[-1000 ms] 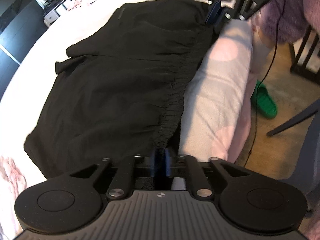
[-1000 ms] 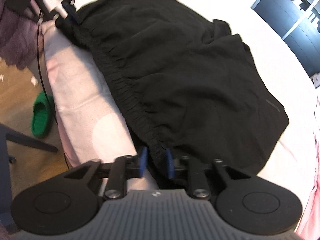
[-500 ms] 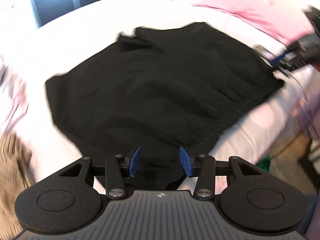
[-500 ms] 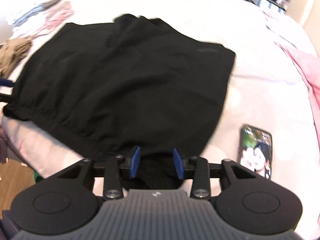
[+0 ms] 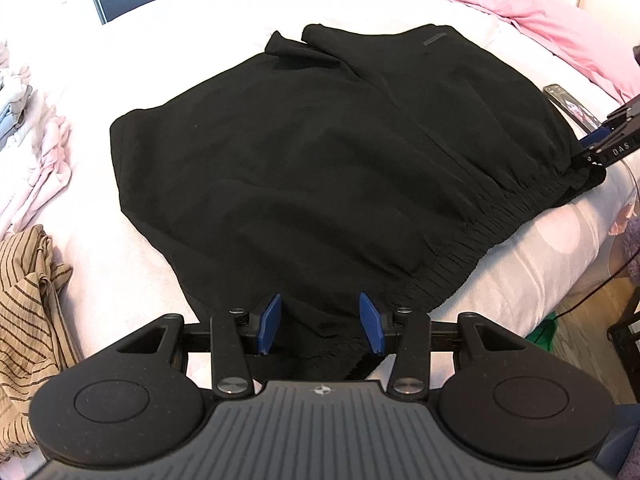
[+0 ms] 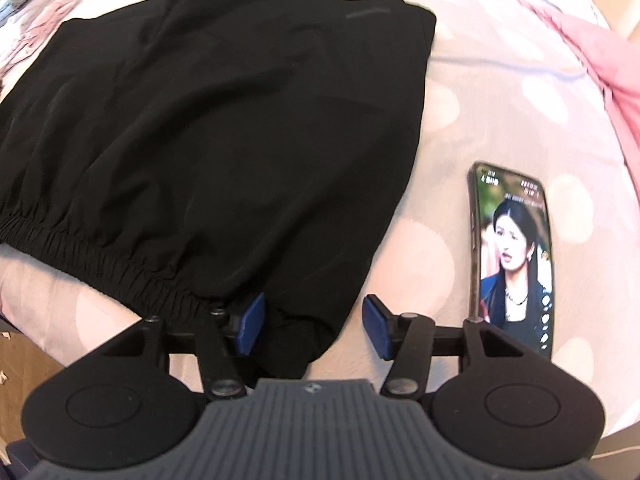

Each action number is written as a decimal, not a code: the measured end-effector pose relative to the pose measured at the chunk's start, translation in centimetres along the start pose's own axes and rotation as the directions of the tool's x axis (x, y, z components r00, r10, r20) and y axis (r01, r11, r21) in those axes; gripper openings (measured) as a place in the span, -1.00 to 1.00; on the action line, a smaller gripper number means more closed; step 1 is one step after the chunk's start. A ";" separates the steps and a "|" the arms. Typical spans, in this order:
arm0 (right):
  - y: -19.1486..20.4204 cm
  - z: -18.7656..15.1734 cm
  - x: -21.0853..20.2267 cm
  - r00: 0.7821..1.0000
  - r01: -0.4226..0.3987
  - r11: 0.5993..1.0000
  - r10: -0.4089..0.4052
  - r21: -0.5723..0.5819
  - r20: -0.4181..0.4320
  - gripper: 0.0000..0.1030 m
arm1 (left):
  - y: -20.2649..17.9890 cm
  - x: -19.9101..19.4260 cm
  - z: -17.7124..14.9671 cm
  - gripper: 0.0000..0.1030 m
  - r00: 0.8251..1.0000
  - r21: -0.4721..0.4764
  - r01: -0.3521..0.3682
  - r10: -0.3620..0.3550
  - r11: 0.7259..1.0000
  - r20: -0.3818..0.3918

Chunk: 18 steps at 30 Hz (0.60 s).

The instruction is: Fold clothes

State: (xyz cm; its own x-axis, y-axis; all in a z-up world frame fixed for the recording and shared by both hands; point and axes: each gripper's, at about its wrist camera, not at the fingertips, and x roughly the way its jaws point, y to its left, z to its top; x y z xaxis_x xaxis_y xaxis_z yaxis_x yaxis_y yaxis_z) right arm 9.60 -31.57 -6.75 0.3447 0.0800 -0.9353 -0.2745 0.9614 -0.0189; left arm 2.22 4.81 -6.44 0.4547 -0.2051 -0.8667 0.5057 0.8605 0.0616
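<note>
A pair of black shorts lies spread flat on the pale pink bed, its elastic waistband along the near bed edge. My left gripper is open over one waistband corner, with cloth lying between its blue pads. My right gripper is open over the other waistband corner of the shorts; cloth lies by its left pad. The right gripper also shows at the right edge of the left wrist view.
A phone with a lit screen lies on the bed just right of the shorts. A striped beige garment and pale pink clothes lie at the left. A pink pillow is at the back right. The floor shows beyond the bed edge.
Both grippers held the waistband shut a second ago. They have opened, let it go and swung to face across the shorts, which now lie flat.
</note>
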 end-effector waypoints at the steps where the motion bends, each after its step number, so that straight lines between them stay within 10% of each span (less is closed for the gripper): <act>1: 0.1 0.1 0.2 1.000 -0.001 1.000 0.001 0.006 -0.010 0.11 | -0.1 0.0 0.0 -0.19 1.000 0.004 0.001 -0.001 1.000 -0.004; 3: 0.3 0.4 0.5 1.000 0.000 1.000 0.000 0.007 -0.024 0.07 | -0.3 0.2 0.1 -0.19 1.000 0.012 0.002 -0.002 1.000 -0.011; 8: 1.8 1.0 0.1 1.000 -0.012 0.999 0.011 -0.031 -0.026 -0.74 | -0.5 0.3 0.0 -0.19 1.000 0.016 -0.001 0.001 1.000 -0.014; 18: 2.8 4.6 -3.4 0.997 -0.046 0.994 0.040 0.099 0.069 -0.87 | 0.0 -0.1 -0.3 -0.19 1.000 -0.038 -0.011 0.011 0.999 -0.008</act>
State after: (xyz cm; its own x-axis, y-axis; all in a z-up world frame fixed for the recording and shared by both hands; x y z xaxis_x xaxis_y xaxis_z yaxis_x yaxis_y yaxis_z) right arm 11.74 -27.92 -2.01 0.3945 0.1361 -0.9088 -0.1998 0.9780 0.0597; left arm 1.97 5.00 -6.46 0.4544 -0.1920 -0.8698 0.4724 0.8798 0.0526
